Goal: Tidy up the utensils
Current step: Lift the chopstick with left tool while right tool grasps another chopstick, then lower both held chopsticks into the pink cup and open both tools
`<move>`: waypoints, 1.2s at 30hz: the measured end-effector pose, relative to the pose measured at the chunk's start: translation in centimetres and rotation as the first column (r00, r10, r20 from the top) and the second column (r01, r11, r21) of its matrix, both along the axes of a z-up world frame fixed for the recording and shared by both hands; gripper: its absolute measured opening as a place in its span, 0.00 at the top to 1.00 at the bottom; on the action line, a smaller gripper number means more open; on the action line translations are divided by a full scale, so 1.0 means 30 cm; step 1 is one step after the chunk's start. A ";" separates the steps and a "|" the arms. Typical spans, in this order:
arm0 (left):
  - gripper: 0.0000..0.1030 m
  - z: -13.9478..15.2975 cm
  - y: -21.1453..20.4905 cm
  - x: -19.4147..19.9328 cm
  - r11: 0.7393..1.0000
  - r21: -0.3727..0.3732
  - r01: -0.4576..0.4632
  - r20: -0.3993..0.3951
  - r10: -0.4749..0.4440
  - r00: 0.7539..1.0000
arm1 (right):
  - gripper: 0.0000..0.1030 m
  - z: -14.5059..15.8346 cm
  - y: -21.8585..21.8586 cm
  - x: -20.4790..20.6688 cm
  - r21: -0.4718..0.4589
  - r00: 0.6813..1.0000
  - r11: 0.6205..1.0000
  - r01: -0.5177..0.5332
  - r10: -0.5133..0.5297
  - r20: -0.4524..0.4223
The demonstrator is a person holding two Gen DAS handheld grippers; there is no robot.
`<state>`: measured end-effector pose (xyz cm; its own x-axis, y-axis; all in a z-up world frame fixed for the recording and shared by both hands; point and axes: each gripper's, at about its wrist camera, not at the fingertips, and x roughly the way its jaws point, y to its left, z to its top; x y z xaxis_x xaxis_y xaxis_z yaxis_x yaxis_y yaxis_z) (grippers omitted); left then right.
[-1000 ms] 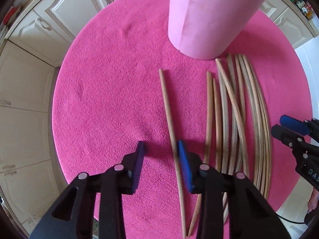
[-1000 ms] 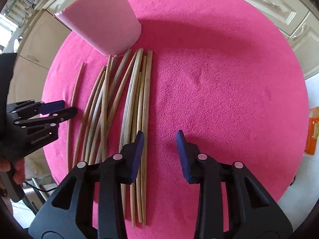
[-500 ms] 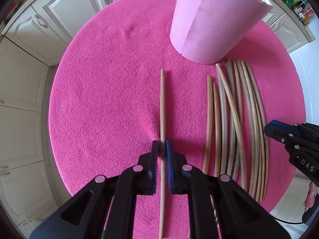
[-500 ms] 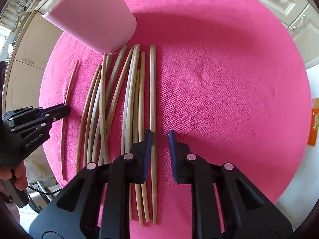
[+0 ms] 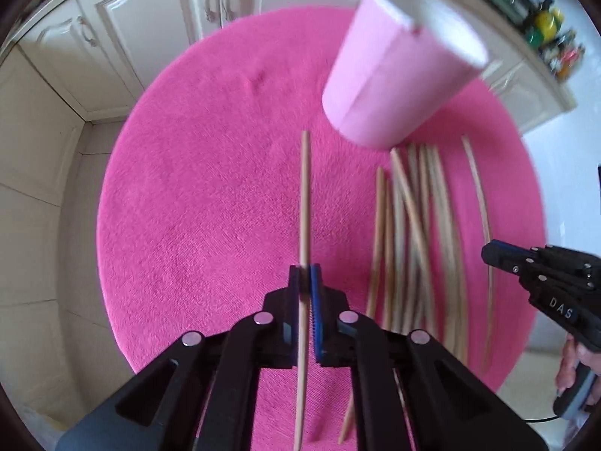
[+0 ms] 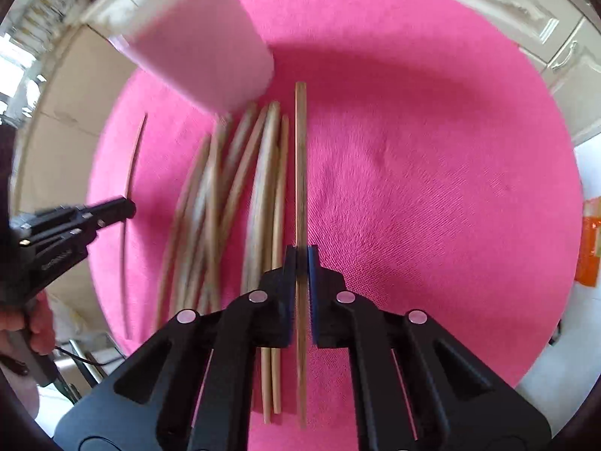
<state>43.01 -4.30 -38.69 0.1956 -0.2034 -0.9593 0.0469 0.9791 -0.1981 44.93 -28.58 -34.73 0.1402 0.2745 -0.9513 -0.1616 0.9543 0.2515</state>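
On the round pink mat [image 5: 206, 188] my left gripper [image 5: 305, 282] is shut on a single wooden chopstick [image 5: 305, 195], which passes straight between the pads. It stands apart from the loose pile of chopsticks [image 5: 413, 233] to its right. A pale pink cup [image 5: 398, 86] stands at the far end of the pile. My right gripper [image 6: 301, 259] is shut on another chopstick [image 6: 300, 169] at the pile's [image 6: 225, 206] right edge, with the cup [image 6: 203, 45] at upper left. Each gripper shows in the other's view, the right gripper [image 5: 488, 251] and the left gripper [image 6: 129, 205].
White cabinet doors [image 5: 157, 26] surround the mat [image 6: 432, 150]. A shelf with bottles [image 5: 544, 26] is at upper right in the left wrist view. An orange item [image 6: 591, 240] sits off the mat's right edge. A hand [image 6: 33, 319] holds the left tool's handle.
Both grippers went from open to shut, each closing on one chopstick. Both have since risen from the mat, and the left-held chopstick now points straight ahead.
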 end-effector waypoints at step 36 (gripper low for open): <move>0.95 0.417 -0.120 0.305 0.986 -0.164 -0.008 0.699 0.122 0.705 | 0.93 0.348 0.086 0.239 0.338 0.687 0.941 -0.017 -0.234 0.688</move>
